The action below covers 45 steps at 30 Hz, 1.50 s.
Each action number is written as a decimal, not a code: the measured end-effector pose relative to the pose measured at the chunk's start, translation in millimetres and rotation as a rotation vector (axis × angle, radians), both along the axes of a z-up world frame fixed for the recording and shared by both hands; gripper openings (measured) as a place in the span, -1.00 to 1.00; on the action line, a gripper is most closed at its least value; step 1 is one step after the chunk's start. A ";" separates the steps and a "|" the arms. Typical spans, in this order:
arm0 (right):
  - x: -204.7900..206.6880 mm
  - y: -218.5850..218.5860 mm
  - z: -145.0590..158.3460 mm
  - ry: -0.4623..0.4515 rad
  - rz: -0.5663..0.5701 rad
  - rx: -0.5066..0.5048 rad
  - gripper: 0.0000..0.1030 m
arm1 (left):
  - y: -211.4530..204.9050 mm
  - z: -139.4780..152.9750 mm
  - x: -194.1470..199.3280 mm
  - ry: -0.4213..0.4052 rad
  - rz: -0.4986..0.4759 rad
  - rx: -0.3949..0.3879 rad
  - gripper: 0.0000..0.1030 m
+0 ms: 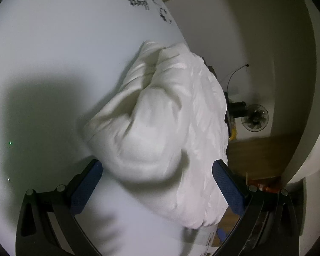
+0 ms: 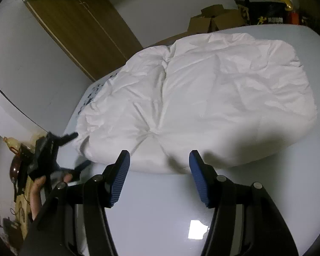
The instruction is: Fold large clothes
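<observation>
Quilt (image 2: 202, 98): white, puffy, folded over, lying on the pale blue bed (image 2: 160, 213). Right gripper (image 2: 160, 170): jaws released, apart over bare bed just short of the quilt's edge. Left gripper (image 1: 157, 183): jaws spread wide around a bunched corner, pads not pressing it.

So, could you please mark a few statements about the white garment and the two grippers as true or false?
1. The puffy white padded garment lies on the pale blue bed surface. True.
2. The right gripper is clamped on the garment. False: its fingers stand apart with nothing between them.
3. The left gripper is open. True.
4. The brown wooden wardrobe stands open. False: its doors are closed.
</observation>
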State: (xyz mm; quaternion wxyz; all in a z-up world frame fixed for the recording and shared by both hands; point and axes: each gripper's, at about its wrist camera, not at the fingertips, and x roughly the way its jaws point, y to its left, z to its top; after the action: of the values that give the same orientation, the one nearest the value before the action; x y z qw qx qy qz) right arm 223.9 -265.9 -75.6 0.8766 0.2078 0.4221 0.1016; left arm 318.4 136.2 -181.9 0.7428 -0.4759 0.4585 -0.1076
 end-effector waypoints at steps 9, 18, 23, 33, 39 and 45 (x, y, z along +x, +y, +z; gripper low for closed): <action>38.9 13.1 -7.7 0.006 0.038 -0.038 -0.18 | -8.2 6.1 29.7 -0.038 -0.002 0.080 1.00; 78.1 62.2 -60.0 0.105 0.139 -0.205 -0.90 | -18.6 2.7 31.2 -0.022 0.047 0.180 0.23; 69.1 64.6 -59.2 0.076 0.148 -0.236 -0.90 | -28.3 23.9 28.7 -0.067 0.024 0.288 -0.30; 25.3 -91.7 -0.6 -0.032 -0.276 -0.089 -0.89 | -81.2 118.1 -2.8 -0.284 -0.010 0.598 -0.40; 38.9 -142.3 -57.8 0.121 -0.230 -0.034 -0.89 | -164.1 187.0 -16.1 -0.432 -0.047 0.760 -0.40; -39.6 -195.9 -24.9 -0.045 -0.302 0.196 -0.84 | -276.0 227.4 -38.4 -0.569 -0.165 0.805 -0.40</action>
State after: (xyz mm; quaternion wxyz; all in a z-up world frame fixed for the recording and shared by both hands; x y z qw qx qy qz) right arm 184.3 -461.8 -100.5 0.8668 0.3508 0.3542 0.0138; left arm 280.0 -139.9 45.5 0.9522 -0.0654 0.2789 -0.1059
